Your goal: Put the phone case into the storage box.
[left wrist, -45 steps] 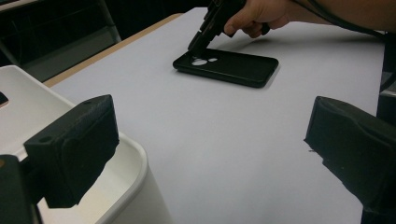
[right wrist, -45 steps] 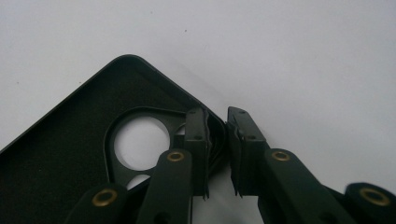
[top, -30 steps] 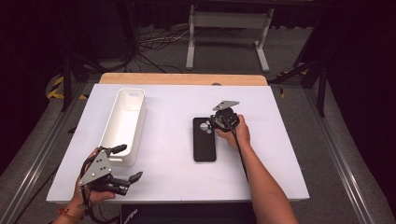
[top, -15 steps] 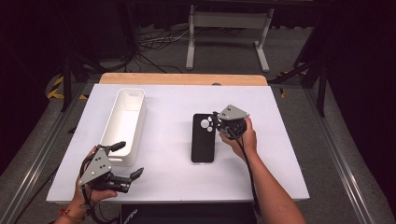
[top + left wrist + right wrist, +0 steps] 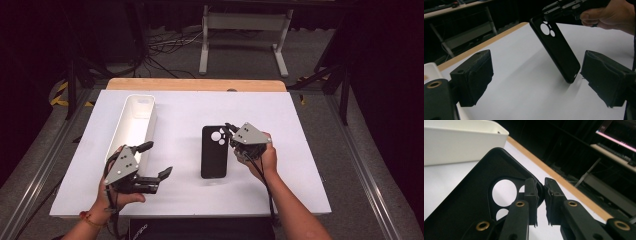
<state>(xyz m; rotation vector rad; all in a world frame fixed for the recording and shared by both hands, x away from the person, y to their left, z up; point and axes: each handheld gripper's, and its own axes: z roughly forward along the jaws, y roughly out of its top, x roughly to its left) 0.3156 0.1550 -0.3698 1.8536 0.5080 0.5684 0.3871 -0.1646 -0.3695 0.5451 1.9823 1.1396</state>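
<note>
1. We see a white tabletop [image 5: 310, 165] with a bare wooden strip along its far edge, and two things on it: a black phone case [image 5: 214, 151] and a long white bin [image 5: 135, 125].
2. The phone case sits near the middle of the tabletop, its long side running from the near edge toward the far edge, with the round camera cut-outs at its far end.
3. In the left gripper view the phone case [image 5: 556, 50] is tilted: its near short end rests on the tabletop while the far end with the cut-outs is raised off the surface.
4. The right tongs [image 5: 231, 131] are clenched on the raised far corner of the phone case, beside the cut-outs; in the right gripper view the right tongs [image 5: 540, 192] pinch the case's edge between their two jaws, with the phone case [image 5: 461, 212] spreading to the left of them.
5. The person's right hand [image 5: 260, 157] holds those tongs just right of the case, the forearm coming in from the near edge.
6. The left tongs [image 5: 159, 161] hover near the near-left corner of the tabletop, released, jaws wide apart and grasping nothing; they stand just beside the near end of the bin.
7. The bin lies along the left side of the tabletop, reaching toward the far edge, and what we see of its inside is bare.
</note>
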